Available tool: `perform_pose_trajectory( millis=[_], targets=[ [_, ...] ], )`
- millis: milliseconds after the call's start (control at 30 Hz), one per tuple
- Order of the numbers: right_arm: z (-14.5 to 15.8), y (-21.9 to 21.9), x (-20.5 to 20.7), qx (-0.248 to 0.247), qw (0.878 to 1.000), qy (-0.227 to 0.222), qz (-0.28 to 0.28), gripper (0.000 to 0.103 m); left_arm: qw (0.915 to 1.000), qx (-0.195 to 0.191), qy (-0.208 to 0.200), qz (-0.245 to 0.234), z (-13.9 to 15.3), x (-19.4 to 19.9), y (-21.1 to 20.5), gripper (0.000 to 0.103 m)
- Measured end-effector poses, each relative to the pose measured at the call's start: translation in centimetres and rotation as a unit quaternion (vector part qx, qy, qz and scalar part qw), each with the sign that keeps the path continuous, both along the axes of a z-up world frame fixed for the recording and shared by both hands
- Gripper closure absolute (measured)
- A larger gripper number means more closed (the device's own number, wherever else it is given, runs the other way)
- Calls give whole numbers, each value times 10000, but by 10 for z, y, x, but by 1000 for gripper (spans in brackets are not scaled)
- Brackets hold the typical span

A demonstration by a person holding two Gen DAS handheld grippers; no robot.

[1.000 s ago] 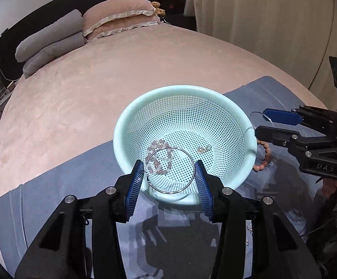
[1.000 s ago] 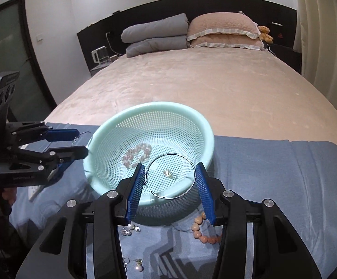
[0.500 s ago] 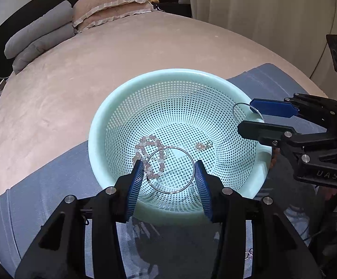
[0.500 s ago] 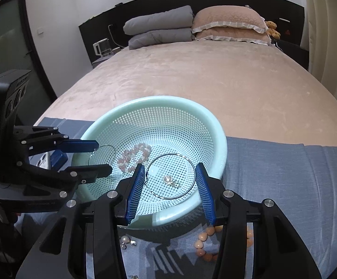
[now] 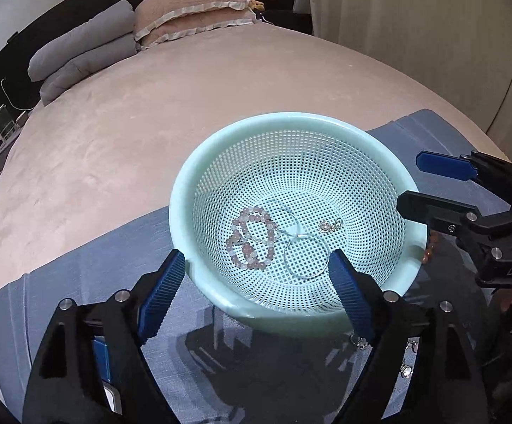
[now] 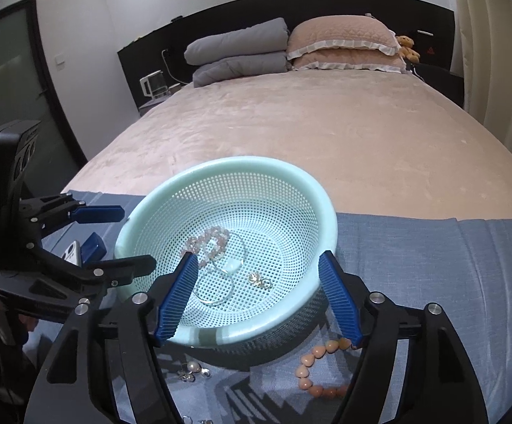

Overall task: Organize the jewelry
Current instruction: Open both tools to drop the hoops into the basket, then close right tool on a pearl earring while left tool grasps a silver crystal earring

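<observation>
Left wrist view: the left hand-held gripper (image 5: 257, 275) is seen at the near rim of the mint basket (image 5: 185, 190), jaws spread wide and empty. Inside the basket, from left to right, are listed a pink bead bracelet (image 5: 252, 238), two thin silver hoops (image 5: 305, 258) and a small silver earring (image 5: 328, 225). At the basket's right rim the right hand-held gripper (image 5: 409, 185) is held, jaws apart, nothing clamped. The basket is set on a blue cloth (image 5: 79, 275) on the bed (image 5: 185, 99).

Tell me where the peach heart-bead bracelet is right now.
In the right wrist view, the peach heart-bead bracelet lies on the blue cloth, outside and just in front of the mint basket, below the right gripper's right finger.
</observation>
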State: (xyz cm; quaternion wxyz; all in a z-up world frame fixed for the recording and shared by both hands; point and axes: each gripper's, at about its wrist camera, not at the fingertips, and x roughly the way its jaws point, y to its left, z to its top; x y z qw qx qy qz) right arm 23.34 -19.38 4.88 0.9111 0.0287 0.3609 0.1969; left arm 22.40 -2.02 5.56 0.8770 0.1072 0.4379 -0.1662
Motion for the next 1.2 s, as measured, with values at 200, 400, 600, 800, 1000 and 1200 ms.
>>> perform_pose_trajectory(
  millis=[200,400,600,800,1000,1200],
  targets=[
    [-1,-2,-5,2,10000,50,-40,33,10000,24,26,45,1,-4,7,21],
    [-2,-2,-14,-58,9999,118,-47,33,9999,-28,67,147,3,-14,15,21],
    [-4,-3,-25,-131,9997,186,-25,33,9998,-21,129,136,3,-28,17,21],
    [-11,-3,-42,-343,9991,237,-50,33,9997,-100,176,169,1,-43,21,21],
    [-26,-9,-61,-392,9984,394,-111,33,9996,58,231,-117,-13,-59,10,21],
    [-40,-11,-82,-507,9977,440,-107,33,9984,17,395,-397,-29,-75,-3,21]
  ],
)
